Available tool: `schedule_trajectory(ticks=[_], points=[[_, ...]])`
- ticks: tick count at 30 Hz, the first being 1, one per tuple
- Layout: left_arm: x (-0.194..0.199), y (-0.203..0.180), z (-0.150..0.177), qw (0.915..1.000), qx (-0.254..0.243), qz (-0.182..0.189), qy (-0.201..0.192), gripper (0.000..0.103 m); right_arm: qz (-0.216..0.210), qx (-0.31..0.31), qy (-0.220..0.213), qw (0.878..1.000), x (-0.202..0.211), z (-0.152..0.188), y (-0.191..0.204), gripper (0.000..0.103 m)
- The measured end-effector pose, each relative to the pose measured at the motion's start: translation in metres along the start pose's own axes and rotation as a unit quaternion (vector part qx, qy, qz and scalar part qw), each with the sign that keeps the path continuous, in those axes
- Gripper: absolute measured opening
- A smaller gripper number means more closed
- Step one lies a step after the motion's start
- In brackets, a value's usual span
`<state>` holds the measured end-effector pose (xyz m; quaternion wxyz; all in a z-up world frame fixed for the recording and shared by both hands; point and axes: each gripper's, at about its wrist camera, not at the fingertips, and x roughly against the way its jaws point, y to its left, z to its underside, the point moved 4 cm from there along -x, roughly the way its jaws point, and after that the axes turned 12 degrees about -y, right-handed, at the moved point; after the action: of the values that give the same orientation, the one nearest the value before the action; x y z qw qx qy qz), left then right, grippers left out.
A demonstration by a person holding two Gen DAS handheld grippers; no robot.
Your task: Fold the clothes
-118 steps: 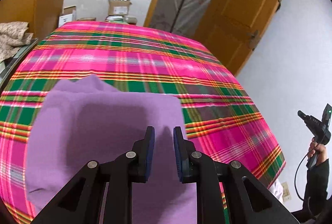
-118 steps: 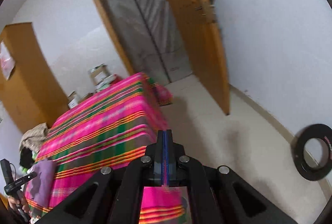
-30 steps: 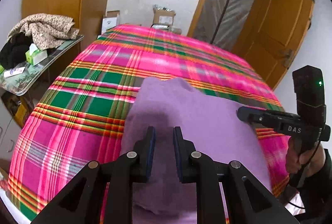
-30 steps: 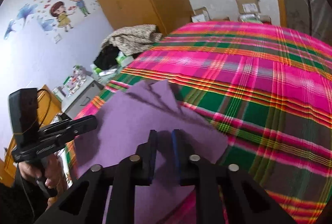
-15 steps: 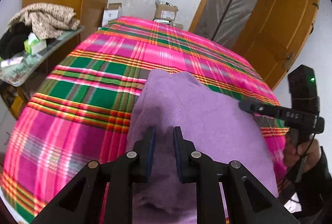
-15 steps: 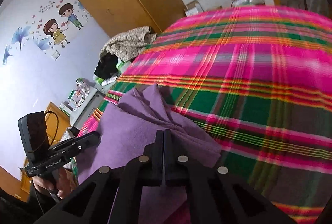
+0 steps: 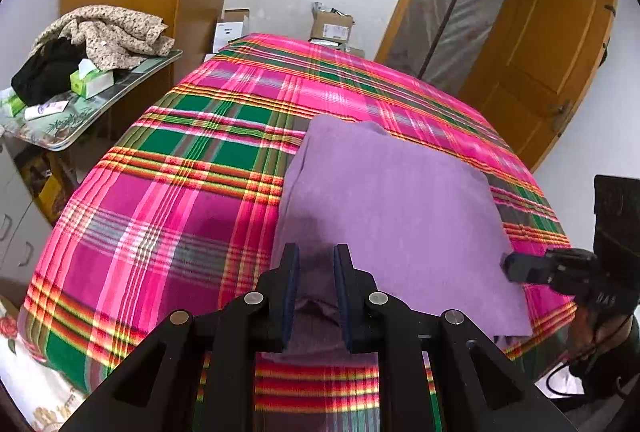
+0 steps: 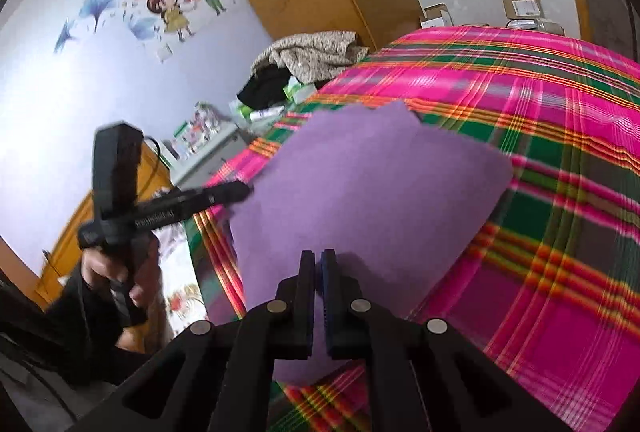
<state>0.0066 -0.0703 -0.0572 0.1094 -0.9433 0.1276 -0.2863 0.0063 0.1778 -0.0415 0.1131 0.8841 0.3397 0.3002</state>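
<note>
"GenRobot.AI" on left gripper [image 8: 228, 194], partly blurred

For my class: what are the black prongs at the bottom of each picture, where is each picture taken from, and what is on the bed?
The prongs are two-finger grippers, hand-held tools; a person holds one in each hand. Each picture comes from a wide-angle camera mounted on one gripper, looking along its fingers. In the left gripper's view, the left gripper stands open around a bunched edge of a purple garment. In the right gripper's view, the right gripper looks nearly closed at the garment's near edge; whether it pinches cloth I cannot tell. The garment lies on a pink and green plaid bedspread. Each view also shows the other gripper.
</note>
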Motion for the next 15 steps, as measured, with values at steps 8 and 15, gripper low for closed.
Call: schedule_trajectory(ticks=[8,15], points=[[0.003,0.006,0.015,0.9999,0.004,0.005,-0.015,0.019,0.008,0.040,0.002,0.999,-0.001,0.024,0.016,0.005],[0.008,0.000,0.006,0.9998,-0.013,-0.005,-0.012,0.021,0.025,0.044,-0.009,0.999,0.005,0.012,0.021,0.007]])
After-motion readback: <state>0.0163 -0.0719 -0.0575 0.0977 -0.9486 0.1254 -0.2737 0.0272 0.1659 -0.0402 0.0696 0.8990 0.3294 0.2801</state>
